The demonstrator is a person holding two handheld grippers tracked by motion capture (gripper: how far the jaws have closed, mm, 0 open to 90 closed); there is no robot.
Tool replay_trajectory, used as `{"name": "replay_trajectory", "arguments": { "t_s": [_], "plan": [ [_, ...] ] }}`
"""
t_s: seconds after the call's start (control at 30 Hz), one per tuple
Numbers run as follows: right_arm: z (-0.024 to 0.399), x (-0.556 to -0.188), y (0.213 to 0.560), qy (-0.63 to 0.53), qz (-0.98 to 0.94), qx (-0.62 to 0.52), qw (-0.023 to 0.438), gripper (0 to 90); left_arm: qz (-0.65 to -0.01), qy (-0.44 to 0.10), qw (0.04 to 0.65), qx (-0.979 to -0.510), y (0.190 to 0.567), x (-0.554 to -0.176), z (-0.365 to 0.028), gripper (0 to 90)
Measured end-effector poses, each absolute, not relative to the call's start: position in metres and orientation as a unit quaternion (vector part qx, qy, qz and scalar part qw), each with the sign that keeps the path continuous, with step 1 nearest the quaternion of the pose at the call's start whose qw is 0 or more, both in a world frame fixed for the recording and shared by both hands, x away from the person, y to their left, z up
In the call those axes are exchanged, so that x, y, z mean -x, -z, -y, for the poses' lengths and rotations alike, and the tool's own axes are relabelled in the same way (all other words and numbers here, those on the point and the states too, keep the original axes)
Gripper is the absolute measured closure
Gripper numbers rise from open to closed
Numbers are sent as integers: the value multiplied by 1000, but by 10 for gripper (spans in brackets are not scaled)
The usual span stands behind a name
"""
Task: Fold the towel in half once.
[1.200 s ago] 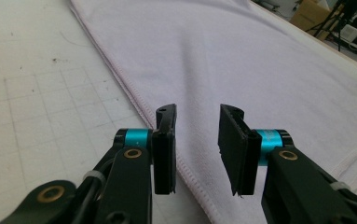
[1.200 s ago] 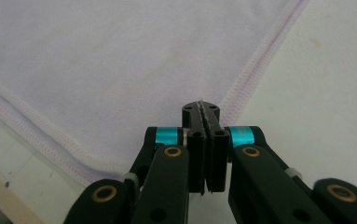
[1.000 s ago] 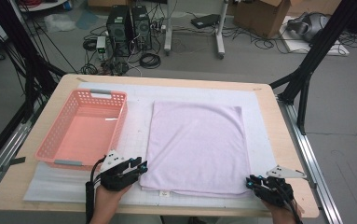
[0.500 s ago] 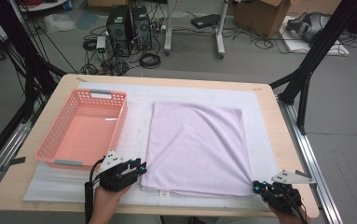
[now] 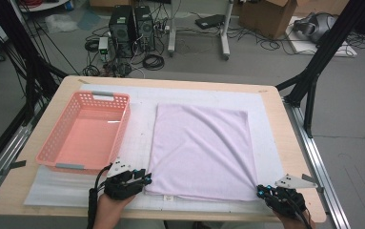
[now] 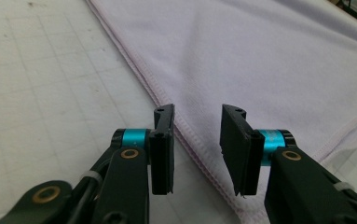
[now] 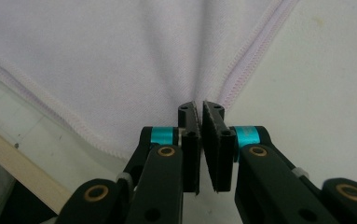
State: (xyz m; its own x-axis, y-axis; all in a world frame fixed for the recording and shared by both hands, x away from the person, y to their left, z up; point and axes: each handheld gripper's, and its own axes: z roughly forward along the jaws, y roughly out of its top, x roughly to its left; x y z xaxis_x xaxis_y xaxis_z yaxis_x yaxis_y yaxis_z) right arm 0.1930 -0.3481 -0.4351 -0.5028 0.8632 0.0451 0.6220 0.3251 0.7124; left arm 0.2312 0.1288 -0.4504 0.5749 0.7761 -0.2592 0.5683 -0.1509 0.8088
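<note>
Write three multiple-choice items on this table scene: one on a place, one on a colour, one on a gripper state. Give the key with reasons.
1. Where does the basket stand relative to the towel?
A. to its left
B. on top of it
C. to its right

2. What colour is the basket?
A. blue
B. pink
C. black

3. How does the right hand-held gripper stand?
A. wide open above the basket
B. shut on the towel's corner
C. open beside the towel

Key:
1 A, the high view shows the basket on the table's left part, apart from the towel.
2 B, its walls and floor are salmon pink.
3 B, the right gripper view shows cloth bunched into creases between jaws that have just been closing, while the left hand-held gripper is open.
</note>
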Motion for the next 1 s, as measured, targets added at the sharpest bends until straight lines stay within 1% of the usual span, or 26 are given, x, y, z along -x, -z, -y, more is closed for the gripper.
{"name": "replay_trajectory", "arguments": {
  "t_s": [0.13,0.23,0.33,0.57,0.7,0.83,0.9,0.93,0.97,1.0],
  "plan": [
    [348,-193,435,-348,-794,-468,174,851,-443,-111,463,-760,451,-228,-126,735],
    [348,-193,435,-350,-792,-469,173,850,-437,-118,460,-764,451,-227,-125,834],
    [348,-193,434,-351,-792,-469,172,849,-432,-127,464,-762,449,-225,-124,851],
    [351,-190,430,-368,-784,-467,179,858,-433,-121,493,-745,442,-220,-132,853],
    [352,-185,424,-374,-781,-470,172,867,-436,-111,503,-738,438,-214,-135,858],
    [355,-182,422,-371,-780,-476,166,868,-440,-104,492,-744,441,-210,-136,859],
    [356,-183,426,-362,-783,-484,150,867,-446,-99,483,-747,445,-211,-136,855],
    [356,-183,429,-358,-784,-485,145,863,-449,-97,482,-746,446,-211,-136,848],
    [356,-184,431,-355,-782,-492,141,840,-449,-99,480,-747,446,-212,-136,818],
    [357,-185,432,-353,-781,-494,141,774,-451,-102,477,-747,446,-213,-136,743]
  ]
}}
